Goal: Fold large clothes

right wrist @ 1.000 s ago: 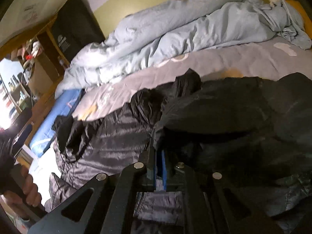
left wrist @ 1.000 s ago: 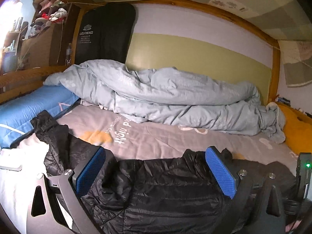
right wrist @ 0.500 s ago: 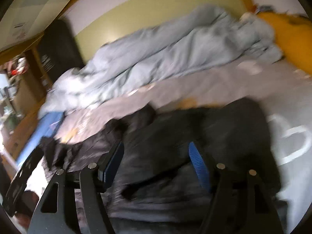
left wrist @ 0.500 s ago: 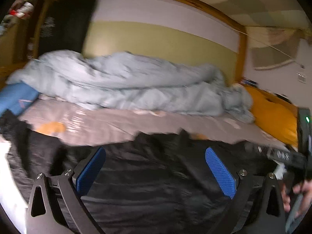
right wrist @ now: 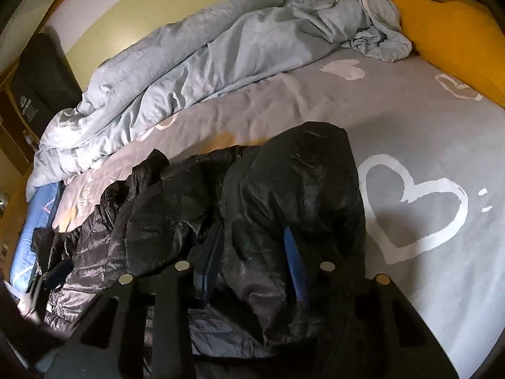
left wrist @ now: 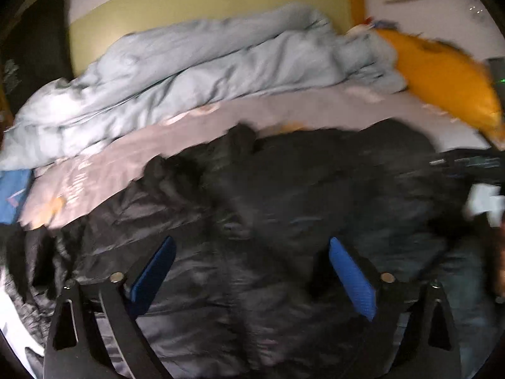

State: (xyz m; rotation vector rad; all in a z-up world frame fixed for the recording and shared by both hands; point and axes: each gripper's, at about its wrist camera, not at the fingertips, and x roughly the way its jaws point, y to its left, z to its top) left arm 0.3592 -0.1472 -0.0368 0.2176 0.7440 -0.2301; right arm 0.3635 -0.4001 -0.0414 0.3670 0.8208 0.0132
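A black puffer jacket lies across the near part of the grey bed sheet, with a folded part lying on top. In the right wrist view the jacket is a rumpled heap beside a white heart print. My left gripper is open and empty just above the jacket's lower part, its blue pads wide apart. My right gripper is open, and a fold of the jacket bulges up between its blue pads without being clamped.
A crumpled light blue duvet runs along the far wall. An orange pillow lies at the far right and a blue pillow at the left. The grey sheet with heart prints is bare at the right.
My right gripper has opened and let go of the jacket fold it held a second ago. Both views have swung to the right along the bed, showing the orange pillow.
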